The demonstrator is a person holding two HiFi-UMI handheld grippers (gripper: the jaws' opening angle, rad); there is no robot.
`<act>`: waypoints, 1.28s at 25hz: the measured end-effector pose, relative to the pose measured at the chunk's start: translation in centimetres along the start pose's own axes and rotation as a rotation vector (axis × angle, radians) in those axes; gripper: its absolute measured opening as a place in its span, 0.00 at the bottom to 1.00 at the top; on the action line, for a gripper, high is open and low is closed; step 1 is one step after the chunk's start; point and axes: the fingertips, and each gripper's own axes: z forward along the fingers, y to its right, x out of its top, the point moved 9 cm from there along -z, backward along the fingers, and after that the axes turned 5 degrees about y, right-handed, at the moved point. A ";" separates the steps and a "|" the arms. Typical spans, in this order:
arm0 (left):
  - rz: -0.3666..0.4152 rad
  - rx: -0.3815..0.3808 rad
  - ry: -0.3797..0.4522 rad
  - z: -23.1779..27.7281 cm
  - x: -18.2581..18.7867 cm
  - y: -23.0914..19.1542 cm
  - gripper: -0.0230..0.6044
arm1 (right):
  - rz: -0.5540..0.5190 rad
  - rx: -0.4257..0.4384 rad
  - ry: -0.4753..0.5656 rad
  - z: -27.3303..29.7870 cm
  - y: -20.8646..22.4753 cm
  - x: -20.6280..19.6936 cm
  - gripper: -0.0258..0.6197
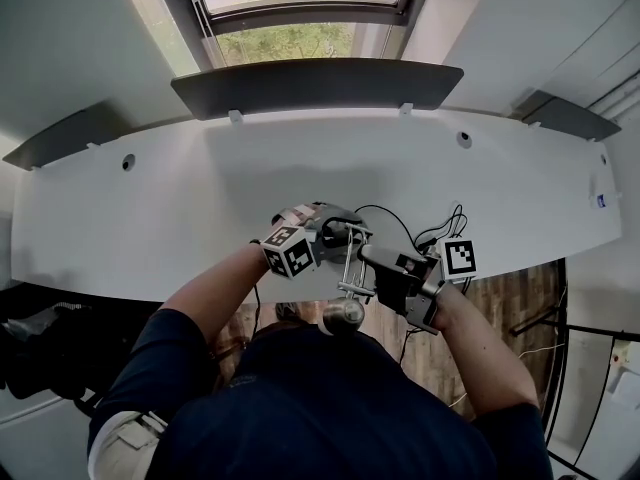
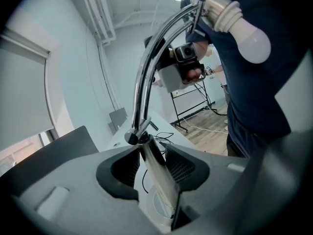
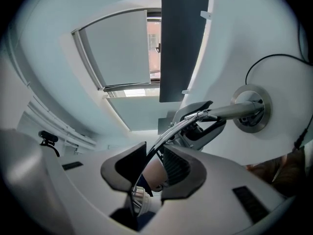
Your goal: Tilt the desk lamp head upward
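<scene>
A chrome desk lamp stands on the white desk; its round base shows in the right gripper view. My left gripper is shut on the lamp's straight lower stem, just below the joint. From there the arched arm rises to the socket and white bulb. My right gripper is shut on the lamp head, with the socket and the thin arm between its pads. In the head view the two grippers meet over the desk's near edge, and the bulb hangs toward me.
A dark panel stands along the desk's far edge under a window. Black cables curl on the desk to the right of the lamp. A black metal stand stands on the wooden floor behind me.
</scene>
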 end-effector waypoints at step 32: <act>-0.405 0.424 0.083 -12.5 8.4 -2.5 0.25 | -0.774 -0.043 0.214 -2.7 -8.5 -2.7 0.25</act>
